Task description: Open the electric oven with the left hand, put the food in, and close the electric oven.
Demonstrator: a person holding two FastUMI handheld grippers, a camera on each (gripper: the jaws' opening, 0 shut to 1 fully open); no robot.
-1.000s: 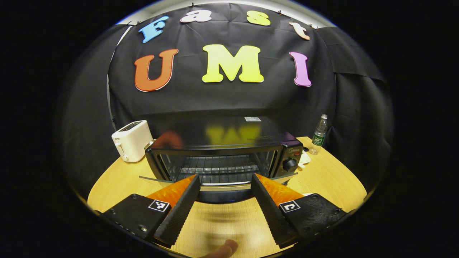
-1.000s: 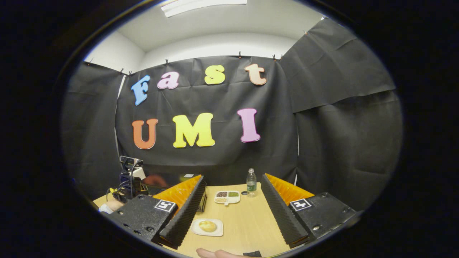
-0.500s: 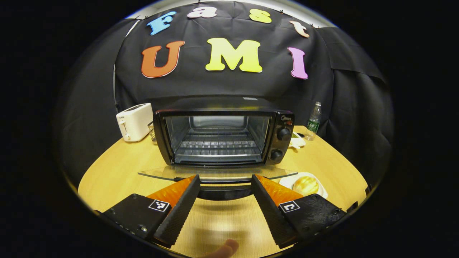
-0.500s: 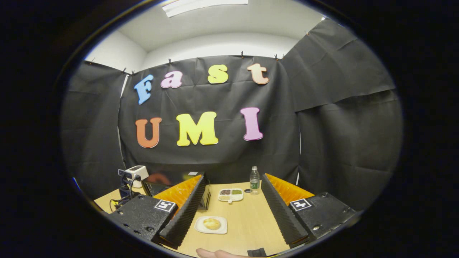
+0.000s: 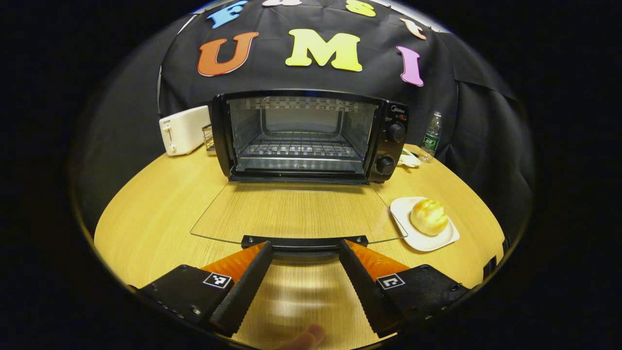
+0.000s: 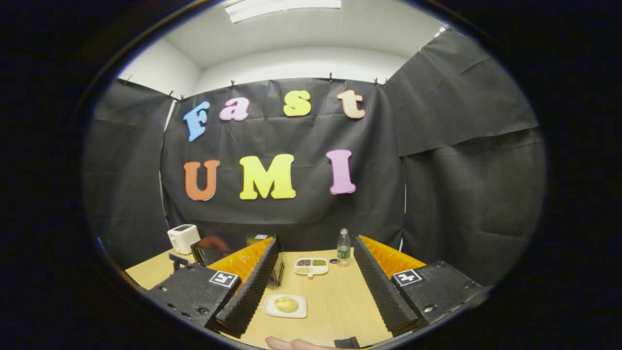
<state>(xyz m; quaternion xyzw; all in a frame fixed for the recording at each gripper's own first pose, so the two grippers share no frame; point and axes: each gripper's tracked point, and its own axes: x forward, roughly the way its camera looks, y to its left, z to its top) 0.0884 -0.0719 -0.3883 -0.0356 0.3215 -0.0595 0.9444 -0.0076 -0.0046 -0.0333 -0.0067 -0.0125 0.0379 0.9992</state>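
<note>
We have the oven [image 5: 311, 136] open at upper centre, its glass door [image 5: 296, 214] flat over the bench [image 5: 146, 214]. Left tongs [image 5: 303, 250] spread at the door handle [image 5: 303, 241]; whether they touch it we cannot tell. Right tongs [image 6: 316, 274] spread, empty. Next, we judge, comes the bun [image 5: 428, 217] on its plate [image 5: 406, 228], lower right.

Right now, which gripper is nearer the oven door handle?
Left. The left gripper straddles the door handle; the right gripper hangs open above the table, off by the bun plate.
</note>
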